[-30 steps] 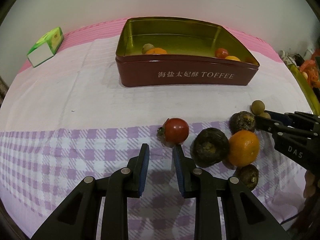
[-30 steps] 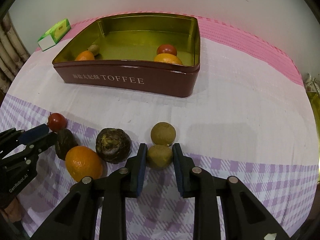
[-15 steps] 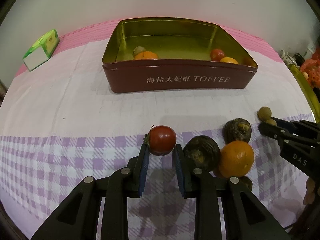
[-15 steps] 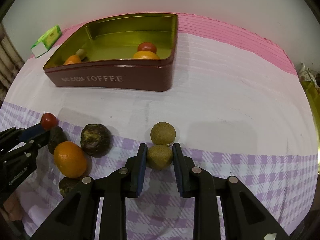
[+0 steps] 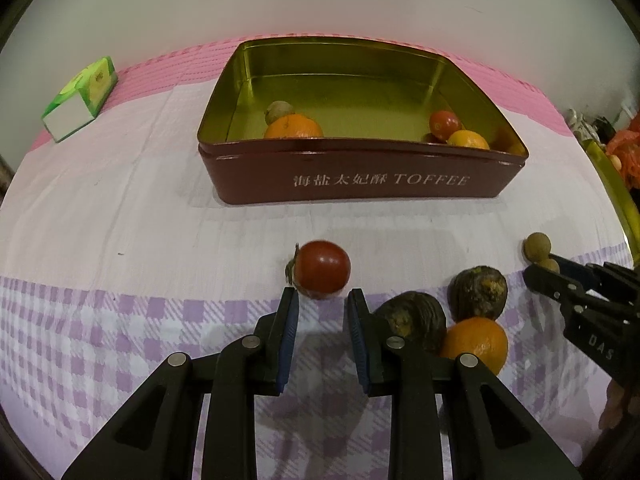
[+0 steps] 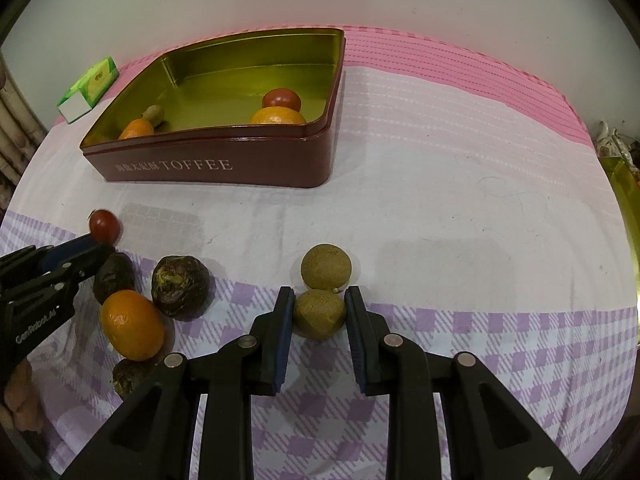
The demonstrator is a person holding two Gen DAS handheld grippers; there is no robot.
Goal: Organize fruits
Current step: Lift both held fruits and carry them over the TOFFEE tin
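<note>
I've got left gripper (image 5: 319,298) closed on small round red tomato (image 5: 322,269), held at fingertips. Right gripper (image 6: 319,296) pinching dull green-brown round fruit (image 6: 320,314), low over checked cloth (image 6: 480,340). Maroon toffee tin (image 5: 360,176) straight ahead of left, ahead-left of right; left nearer.

A red tomato (image 5: 322,270) and a brown-green longan (image 6: 319,314) lie on the checked cloth; two oranges, a tomato and a longan sit in the toffee tin (image 5: 360,176).
</note>
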